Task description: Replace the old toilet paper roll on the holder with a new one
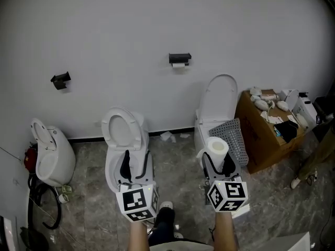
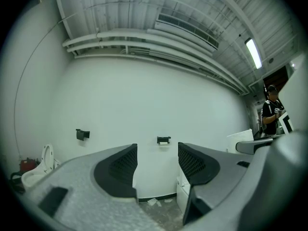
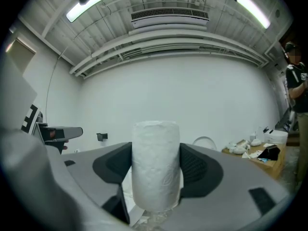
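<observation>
A black holder (image 1: 180, 58) is fixed high on the white wall, with a nearly spent white roll (image 1: 179, 65) hanging under it. It also shows far off in the left gripper view, as the holder (image 2: 163, 140). My right gripper (image 1: 216, 163) is shut on a full white toilet paper roll (image 1: 216, 151) that stands upright between its pads (image 3: 193, 163); the roll (image 3: 155, 165) fills the middle of the right gripper view. My left gripper (image 1: 133, 167) is open with nothing between its jaws, level and aimed at the wall (image 2: 144, 109).
Two white toilets stand open against the wall, one (image 1: 125, 140) under my left gripper, one (image 1: 219, 101) behind the right. A third bowl (image 1: 49, 153) lies at the left. A cardboard box (image 1: 267, 132) of parts sits at the right. A second black bracket (image 1: 60, 80) is on the wall.
</observation>
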Demonstrator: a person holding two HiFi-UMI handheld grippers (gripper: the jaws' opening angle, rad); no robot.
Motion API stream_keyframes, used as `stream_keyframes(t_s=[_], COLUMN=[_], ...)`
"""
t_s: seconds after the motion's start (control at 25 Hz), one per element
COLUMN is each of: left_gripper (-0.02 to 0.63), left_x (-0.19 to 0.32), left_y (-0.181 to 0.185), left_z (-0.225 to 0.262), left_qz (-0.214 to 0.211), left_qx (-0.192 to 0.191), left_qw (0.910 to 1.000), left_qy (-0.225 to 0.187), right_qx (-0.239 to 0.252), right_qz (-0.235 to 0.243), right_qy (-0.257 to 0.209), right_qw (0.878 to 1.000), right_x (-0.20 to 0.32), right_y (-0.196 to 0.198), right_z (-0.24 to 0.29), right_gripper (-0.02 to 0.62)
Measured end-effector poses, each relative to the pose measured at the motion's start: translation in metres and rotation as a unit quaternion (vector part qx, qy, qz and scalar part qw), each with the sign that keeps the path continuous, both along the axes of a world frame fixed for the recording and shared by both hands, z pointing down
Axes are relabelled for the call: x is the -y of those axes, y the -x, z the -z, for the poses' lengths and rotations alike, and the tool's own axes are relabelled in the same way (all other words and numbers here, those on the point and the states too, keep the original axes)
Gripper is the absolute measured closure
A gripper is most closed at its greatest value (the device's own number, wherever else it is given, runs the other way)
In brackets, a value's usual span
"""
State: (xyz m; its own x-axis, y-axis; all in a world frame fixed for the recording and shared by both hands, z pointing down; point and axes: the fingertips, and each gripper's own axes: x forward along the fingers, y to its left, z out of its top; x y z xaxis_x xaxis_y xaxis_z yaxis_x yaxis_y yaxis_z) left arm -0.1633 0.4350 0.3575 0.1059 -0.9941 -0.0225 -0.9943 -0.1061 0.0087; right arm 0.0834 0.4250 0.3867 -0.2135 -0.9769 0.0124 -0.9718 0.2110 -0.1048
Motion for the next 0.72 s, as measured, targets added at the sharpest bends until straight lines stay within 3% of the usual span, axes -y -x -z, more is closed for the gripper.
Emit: stream_keyframes(t_s=[0.36,0.72], left_gripper=[0.36,0.36], left_x=[0.077,0.194], left_y=[-0.002,0.007], left_z=[-0.008,0.007], left_qz=[-0.015,-0.036], left_qx=[0.01,0.005], left_qw=[0.9998,0.9992], left_qy=[0.0,-0.017], right_qx=[-0.005,-0.013], right_qz=[-0.007,-0.027], right_qy=[-0.002,-0.017], right_qw=[1.0,0.999], right_x=[0.074,0.183], right_y=[0.003,0.01], right_z=[-0.003,0.013], right_gripper=[0.305,0.305])
